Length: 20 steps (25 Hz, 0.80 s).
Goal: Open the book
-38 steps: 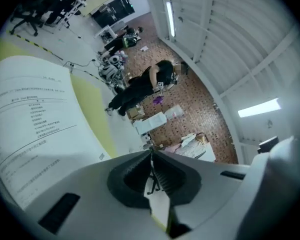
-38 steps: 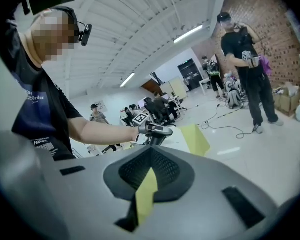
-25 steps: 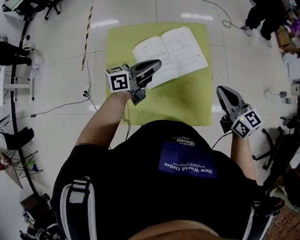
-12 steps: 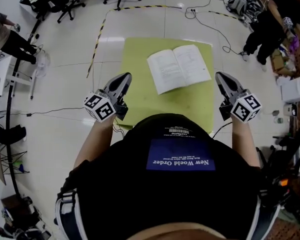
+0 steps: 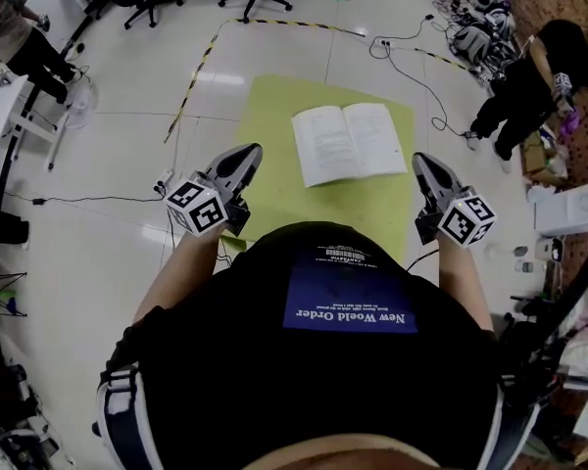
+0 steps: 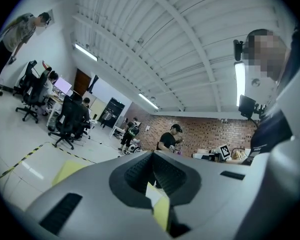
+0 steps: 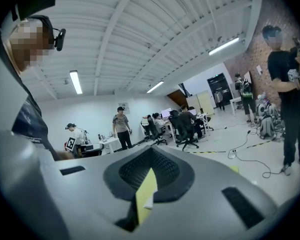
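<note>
The book lies open, pages up, on the far half of the mat, nearer the mat's right edge, its spine running roughly away from you. Nothing touches it.

Your left gripper hangs over the mat's near-left edge, well apart from the book. Its jaws are pressed together with nothing between them, and only a thin sliver of mat shows past them in the left gripper view.

Your right gripper hangs at the mat's near-right edge, also clear of the book. Its jaws are likewise pressed together and hold nothing.

Striped tape runs along the floor left of the mat and past its far side. A cable trails off beyond the mat's far-right corner. A person in black bends over to the right of the mat.
</note>
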Tool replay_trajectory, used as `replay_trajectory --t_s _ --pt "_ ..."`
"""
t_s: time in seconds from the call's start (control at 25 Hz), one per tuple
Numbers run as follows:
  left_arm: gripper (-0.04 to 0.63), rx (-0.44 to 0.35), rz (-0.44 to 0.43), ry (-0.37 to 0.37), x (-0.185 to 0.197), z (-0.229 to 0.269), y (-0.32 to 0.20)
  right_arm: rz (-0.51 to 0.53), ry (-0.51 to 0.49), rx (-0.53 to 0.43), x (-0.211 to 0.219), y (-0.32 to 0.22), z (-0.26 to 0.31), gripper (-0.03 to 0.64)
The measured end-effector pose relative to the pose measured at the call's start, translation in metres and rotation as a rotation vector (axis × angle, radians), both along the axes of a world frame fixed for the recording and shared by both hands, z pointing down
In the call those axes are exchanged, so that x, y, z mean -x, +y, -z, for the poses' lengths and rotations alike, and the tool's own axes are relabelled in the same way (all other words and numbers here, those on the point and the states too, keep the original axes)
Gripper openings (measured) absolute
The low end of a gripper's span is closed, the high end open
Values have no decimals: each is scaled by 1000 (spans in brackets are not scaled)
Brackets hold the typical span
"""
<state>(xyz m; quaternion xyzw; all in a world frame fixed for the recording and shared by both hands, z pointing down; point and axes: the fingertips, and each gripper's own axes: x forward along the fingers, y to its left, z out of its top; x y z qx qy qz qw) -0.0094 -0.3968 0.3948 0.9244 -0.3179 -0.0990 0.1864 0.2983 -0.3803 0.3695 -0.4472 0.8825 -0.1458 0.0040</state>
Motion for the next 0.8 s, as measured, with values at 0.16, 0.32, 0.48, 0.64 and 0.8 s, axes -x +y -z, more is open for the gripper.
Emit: replay_trajectory --t_s 0.16,0.32,0.48,0.64,0.8 --pt "3 1 -4 7 -1 1 0 2 21 -1 1 3 0 -15" --pt "3 9 -6 12 -3 0 -2 6 27 0 -1 5 -2 -15" --pt "3 15 -14 8 -9 -1 0 3 21 4 -6 7 -4 -15" --pt "3 25 -18 10 -9 -2 -5 7 27 7 -5 4 -5 -15" --pt "3 29 -21 5 -10 -3 -7 16 30 7 -2 4 -6 -15"
